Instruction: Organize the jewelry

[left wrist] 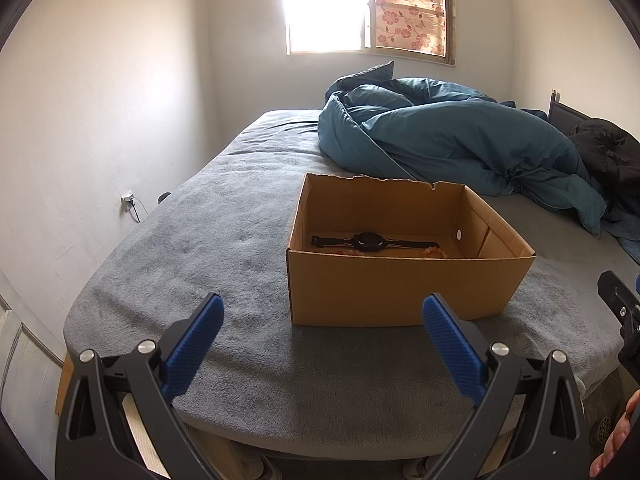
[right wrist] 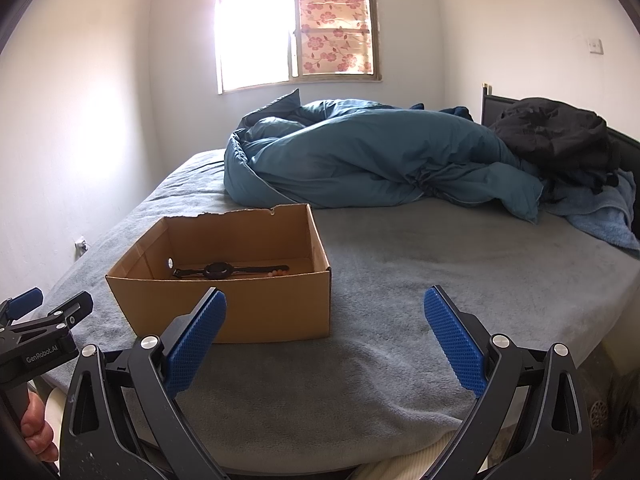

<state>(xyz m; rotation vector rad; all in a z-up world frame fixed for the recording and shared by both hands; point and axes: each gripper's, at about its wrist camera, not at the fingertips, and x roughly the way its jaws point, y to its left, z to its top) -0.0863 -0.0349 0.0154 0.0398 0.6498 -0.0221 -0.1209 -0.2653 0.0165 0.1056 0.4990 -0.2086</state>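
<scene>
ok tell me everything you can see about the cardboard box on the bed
The cardboard box is plain brown corrugated card, open-topped, its flaps torn off to leave a ragged far rim. It sits upright on the grey bed cover, apart from both open grippers. A small round hole pierces one side wall. Inside, a black watch lies flat beside pale orange beads.

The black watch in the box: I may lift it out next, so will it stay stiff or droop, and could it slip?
The black watch lies flat with its strap stretched out straight, so lifted by the case, the ends would probably droop. It looks small and likely light. Its strap is thin, so a claw pinch there may slip; the round case seems the safer hold. It rests beside pale beads in the cardboard box.
</scene>
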